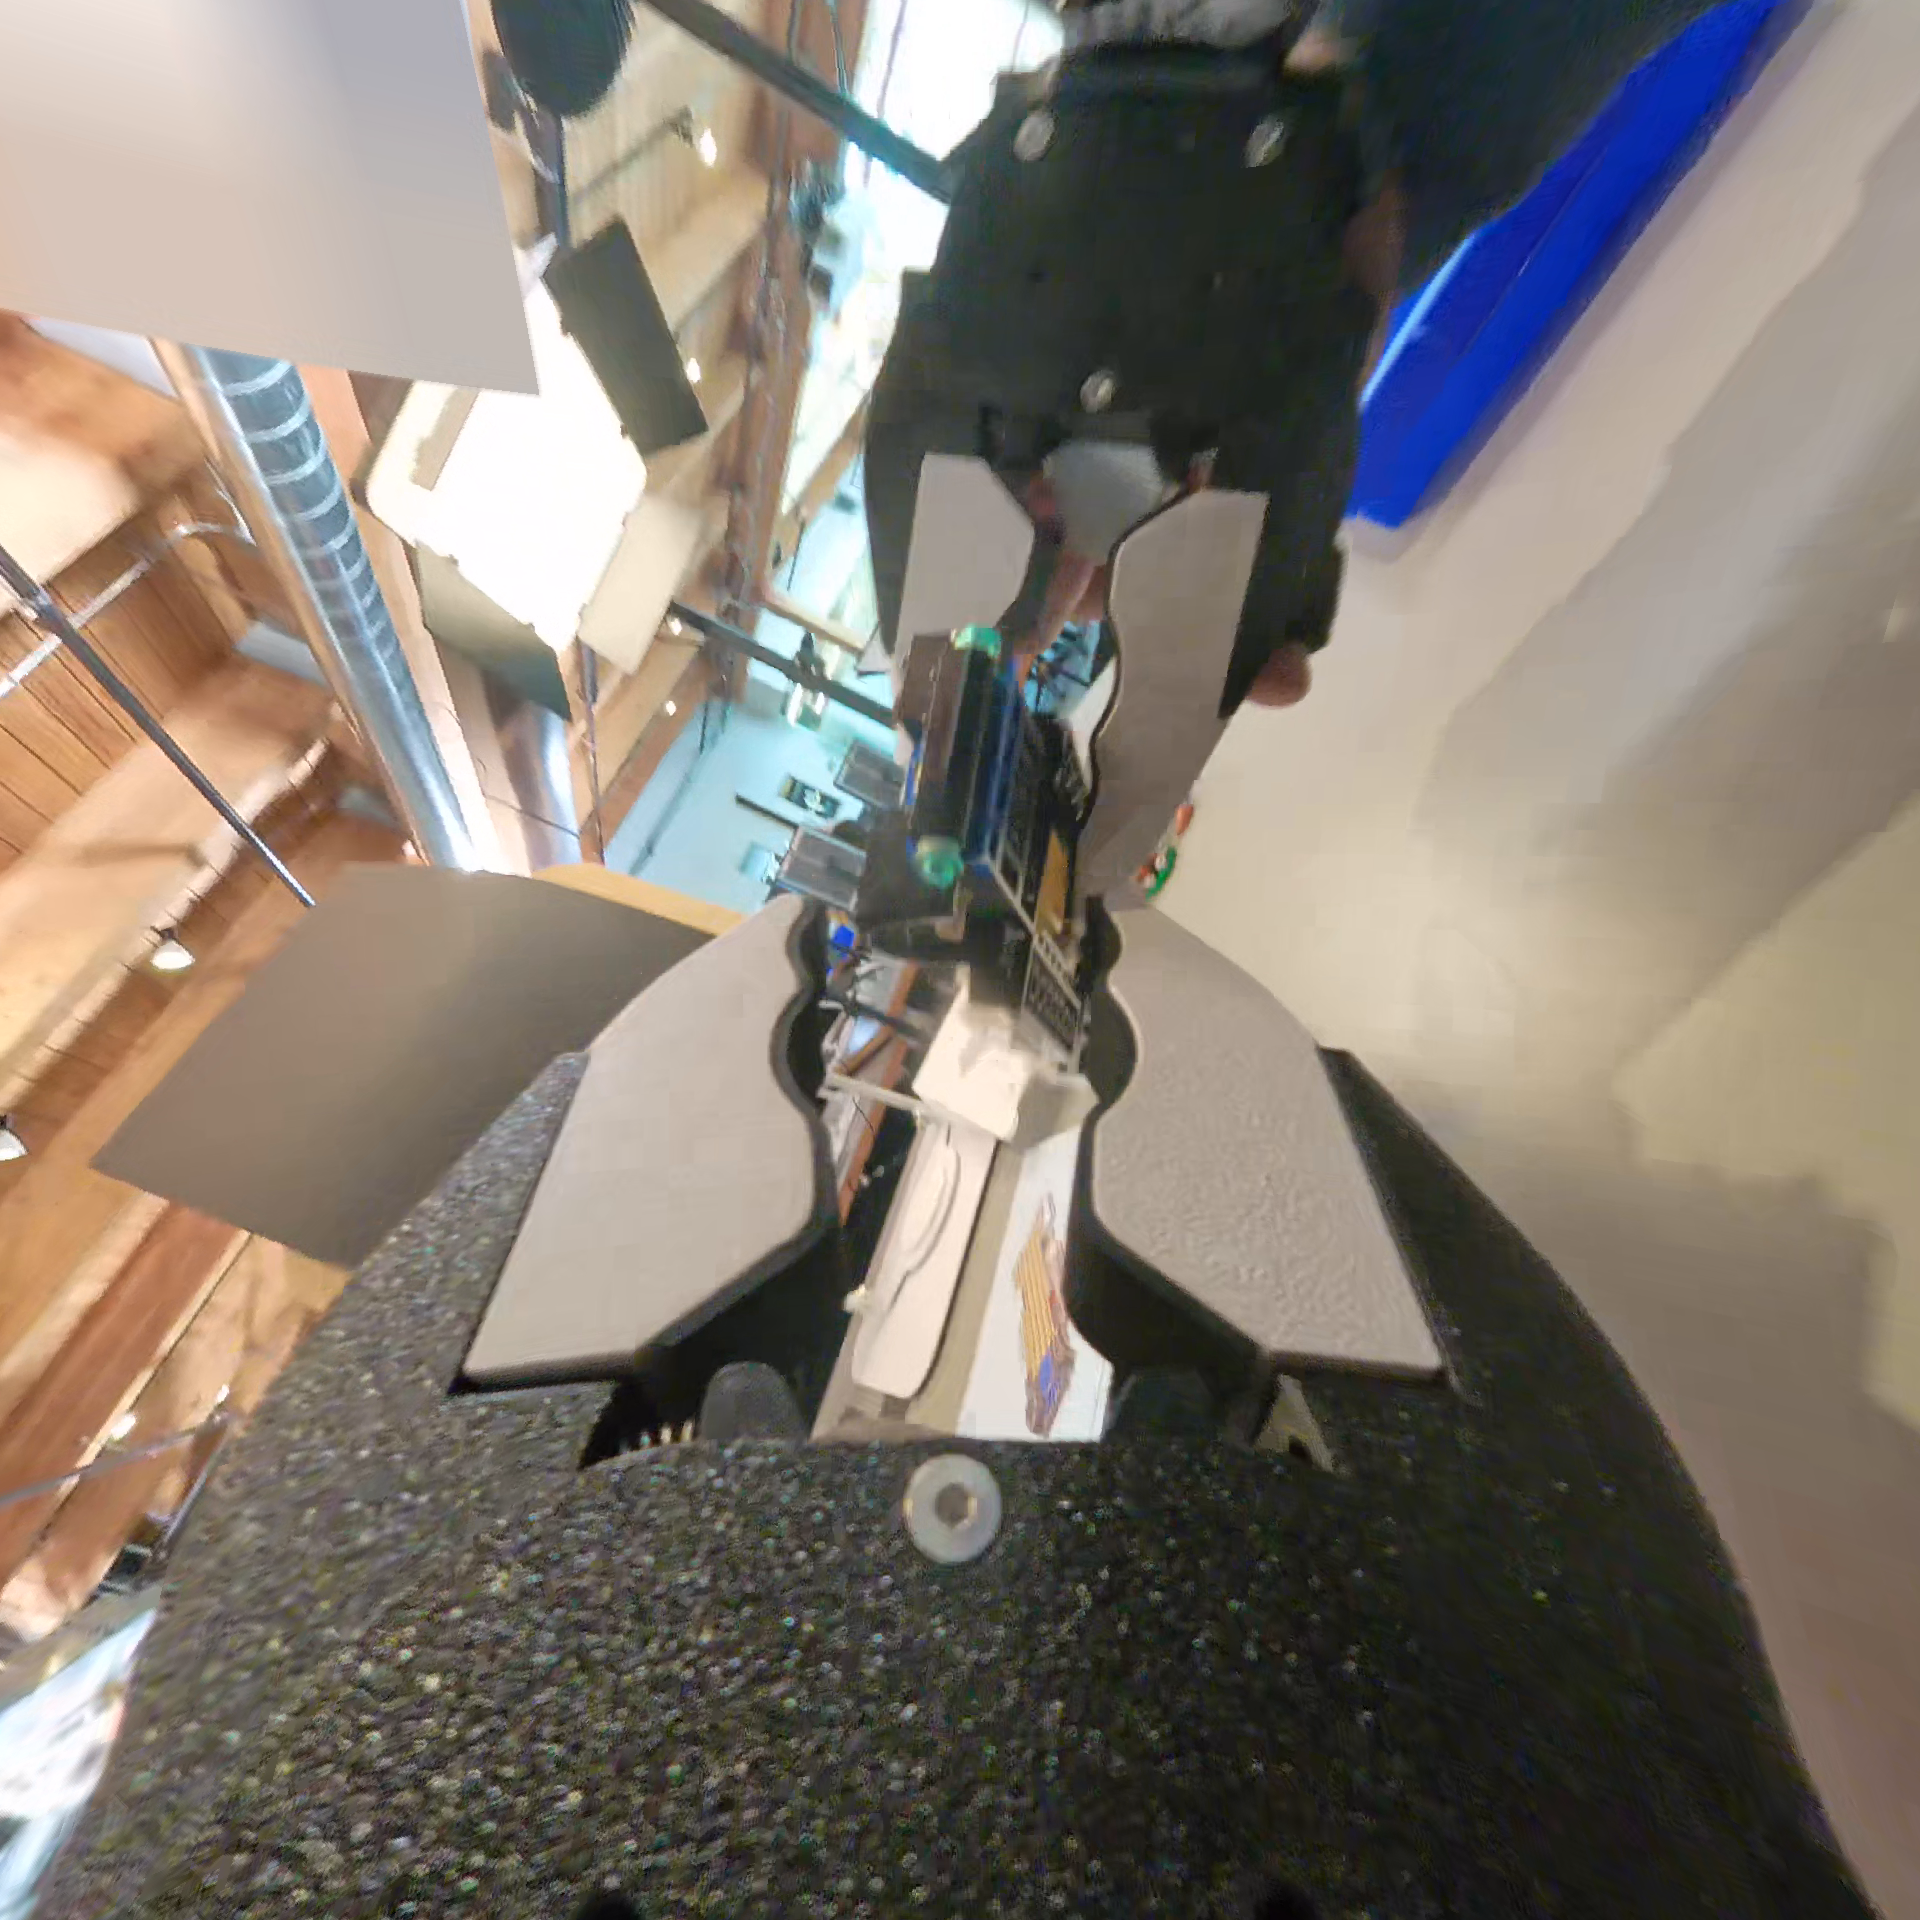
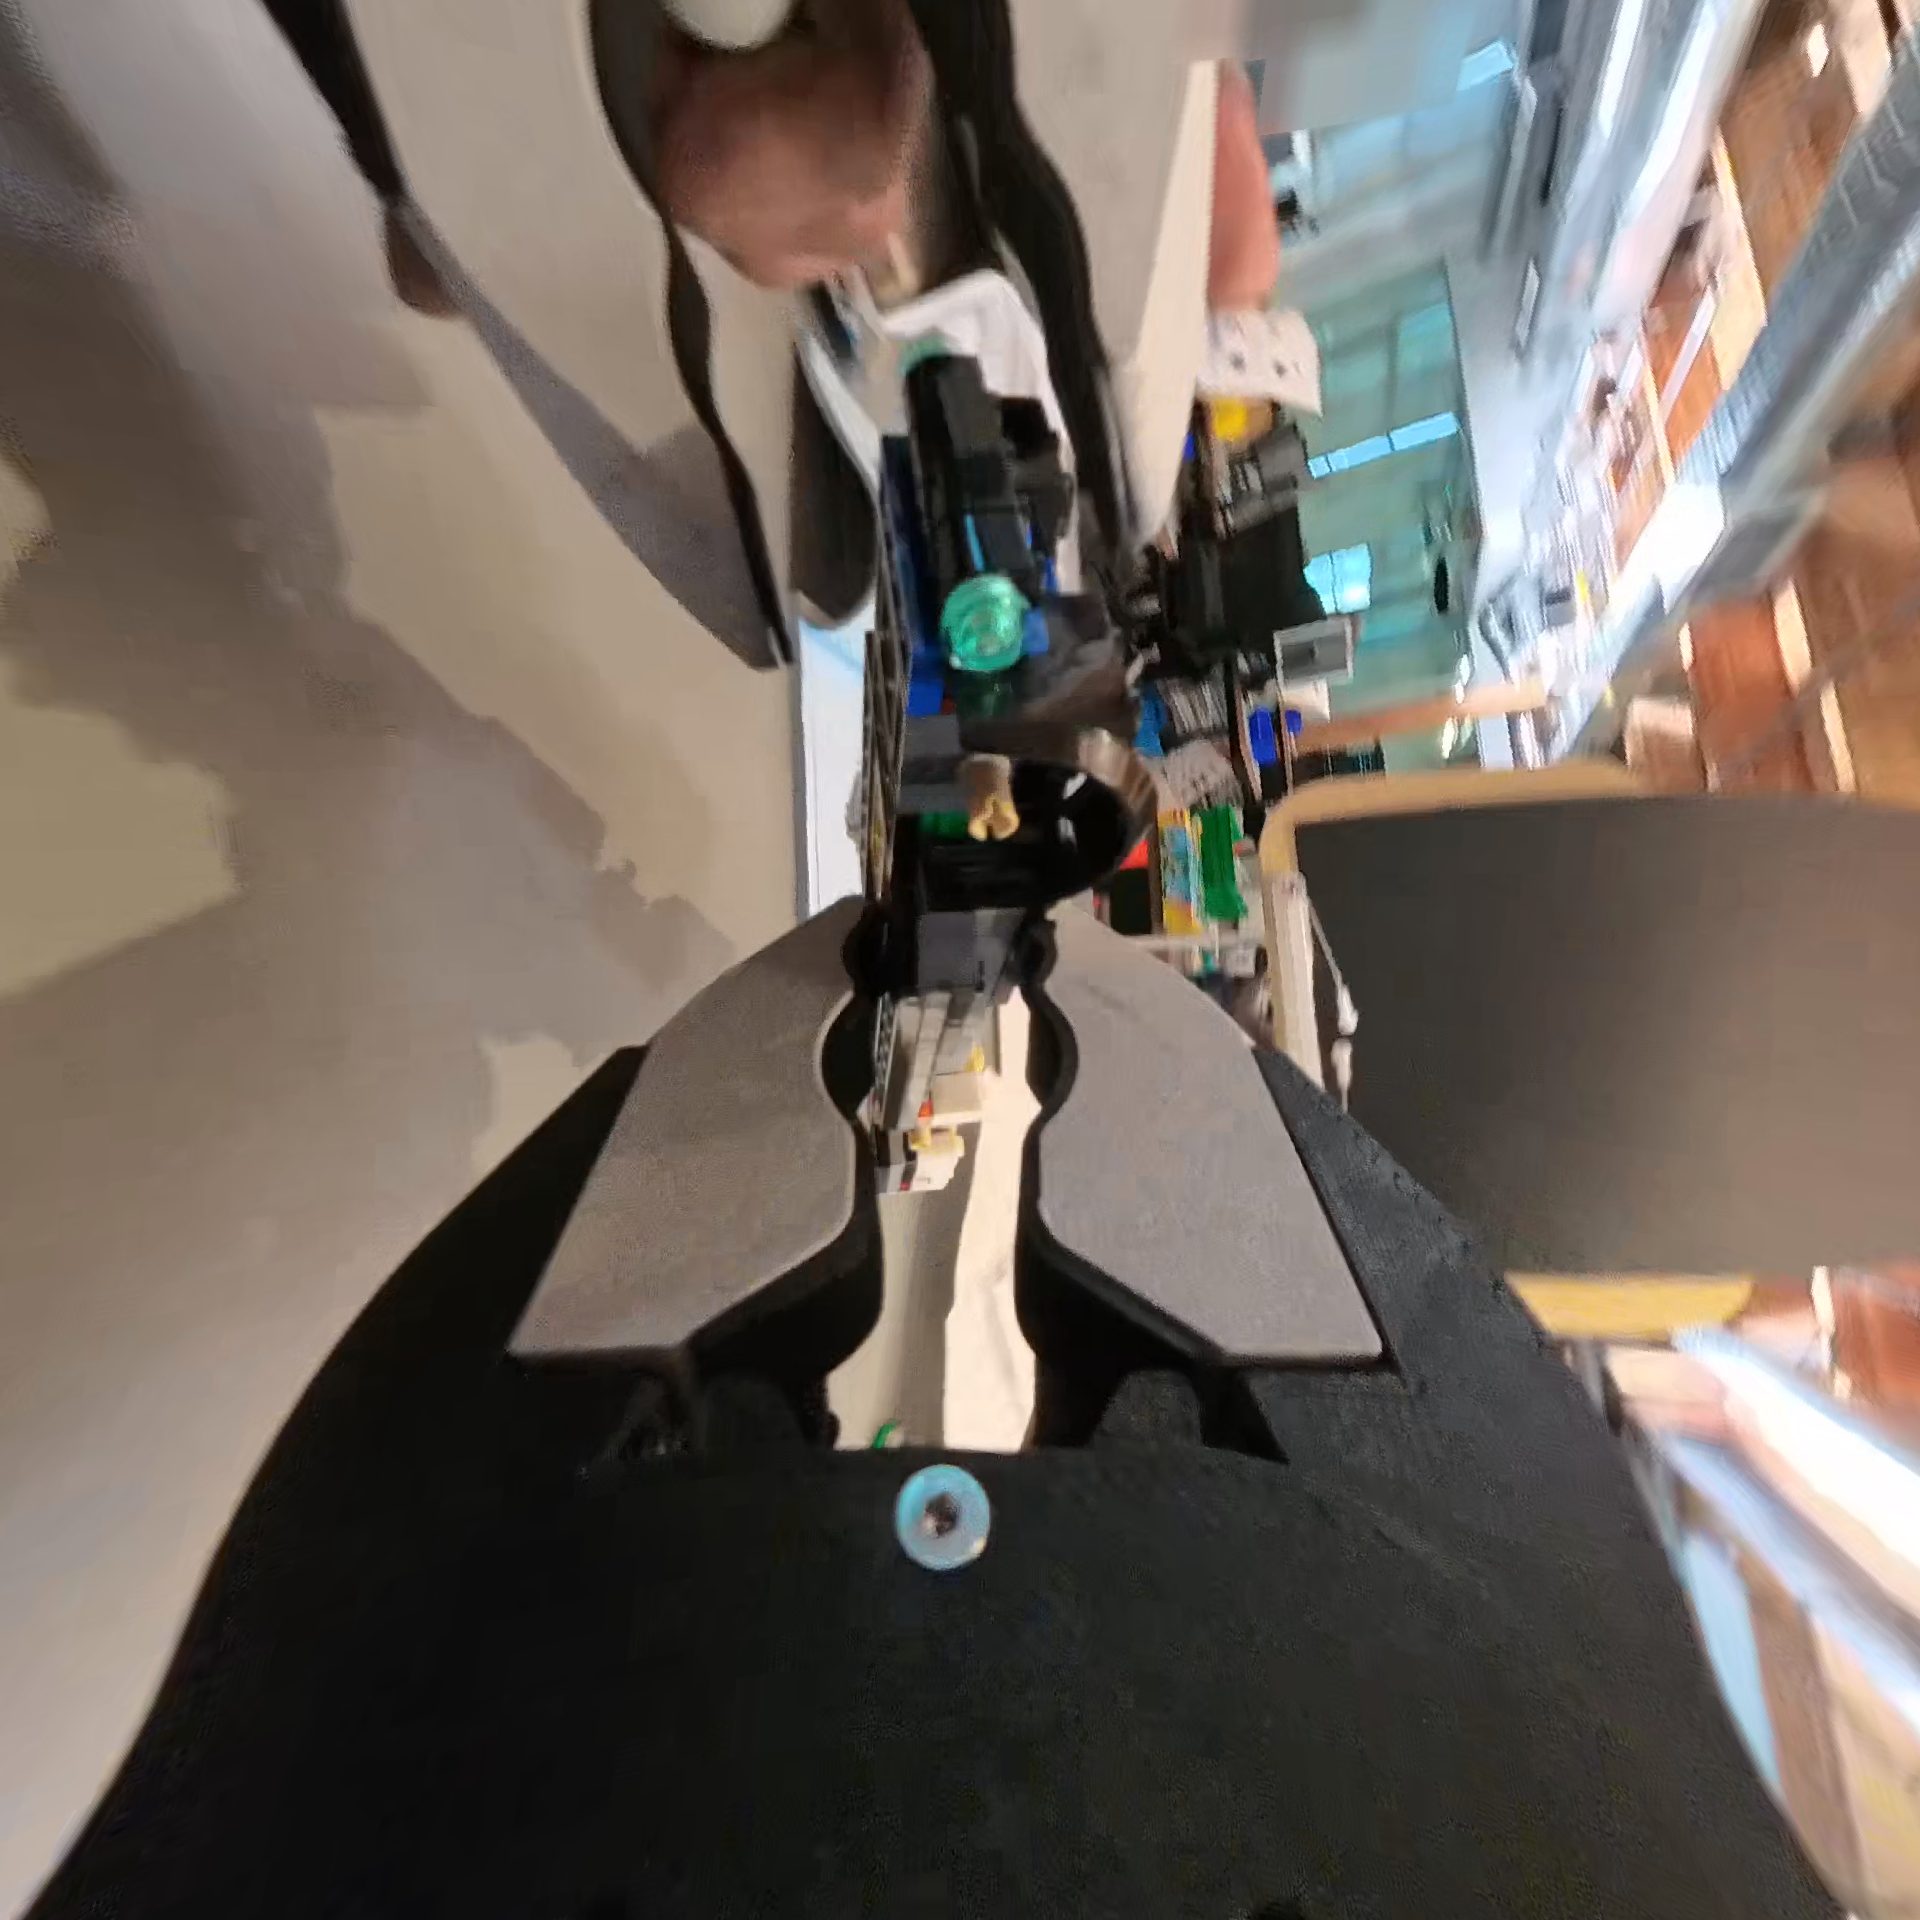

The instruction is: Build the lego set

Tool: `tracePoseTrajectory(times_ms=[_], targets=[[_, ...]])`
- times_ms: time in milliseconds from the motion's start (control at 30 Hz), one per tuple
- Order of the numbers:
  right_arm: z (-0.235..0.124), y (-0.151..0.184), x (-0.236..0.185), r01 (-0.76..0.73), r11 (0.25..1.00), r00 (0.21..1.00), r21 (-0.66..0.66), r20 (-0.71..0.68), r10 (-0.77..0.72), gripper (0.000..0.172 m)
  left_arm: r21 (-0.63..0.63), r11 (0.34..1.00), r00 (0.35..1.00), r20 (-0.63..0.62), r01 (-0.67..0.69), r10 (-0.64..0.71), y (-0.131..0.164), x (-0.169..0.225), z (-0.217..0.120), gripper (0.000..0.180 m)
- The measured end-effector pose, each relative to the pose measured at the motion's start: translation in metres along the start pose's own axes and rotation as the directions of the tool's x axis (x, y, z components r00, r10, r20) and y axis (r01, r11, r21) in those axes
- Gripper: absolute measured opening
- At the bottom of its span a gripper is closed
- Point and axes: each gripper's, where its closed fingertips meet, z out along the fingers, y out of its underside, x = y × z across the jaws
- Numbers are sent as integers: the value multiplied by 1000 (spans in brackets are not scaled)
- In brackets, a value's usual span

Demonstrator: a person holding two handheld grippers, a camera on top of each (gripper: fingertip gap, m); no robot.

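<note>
LEFT GRIPPER [image 1: 951, 925]: jaws spread wide, brick model sits btwn the fingers, hard against the right-hand pad [image 1: 1117, 961]; clear gap on the other side, so not clamped

RIGHT GRIPPER [image 2: 945, 935]: fingers pinched in on the model's dark grey end, both tips pressing on it, grey & cream bricks trail back btwn the pads. In the left wrist view it shows opposite [image 1: 1049, 686], fingers either side of the model's far end

BRICK MODEL [image 1: 1023, 831]: long build of black, blue & grey bricks, held in the air btwn the 2 grippers, lengthwise from one to the other; clear green round studs [image 2: 982, 618] on its side, small tan piece [image 2: 992, 805] sticking out by a black round part; white block [image 1: 997, 1060] at the left-gripper end

HAND [image 2: 790, 177]: person's hand at the back of the left gripper, top of right wrist view

AROUND: pale tabletop [image 1: 1558, 935] to one side, blue bin [image 1: 1538, 312] on it, sticker [image 1: 1044, 1320] on the surface; chair w/ dark back & light wood rim [image 2: 1558, 1029] just beside; everything motion-blurred
</note>
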Motion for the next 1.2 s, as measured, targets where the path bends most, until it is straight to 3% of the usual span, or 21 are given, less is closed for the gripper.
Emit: tracePoseTrajectory(times_ms=[133, 233, 467, 800, 1000, 1067, 1200], targets=[[6, 33, -14, -160, 972, 984, -174, -106, 143, 25, -56, 997, 998, -47, 46, -48, 19, 2, 1, 57], [16, 53, -34, -161, 937, 984, -310, -121, 129, 24, -74, 995, 996, -40, 74, -77, 26, 0, 1, 57], [24, 78, -60, 90, 843, 989, -531, -48, -137, 24, -106, 990, 995, 4, 96, -96, 36, -7, 2, 56], [22, 81, -79, 397, 755, 916, -522, 277, -290, 31, -147, 982, 993, 19, 117, -116, 48, -9, 2, 55], [16, 79, -81, 348, 772, 923, -531, 337, -185, 39, -165, 975, 988, 1, 150, -152, 55, -6, 3, 55], [10, 80, -82, 280, 783, 934, -555, 345, -88, 41, -176, 971, 986, -20, 160, -166, 57, -1, 5, 56], [-3, 75, -86, 32, 808, 915, -588, 343, 213, 64, -188, 963, 976, -63, 192, -207, 59, 7, 6, 56]])
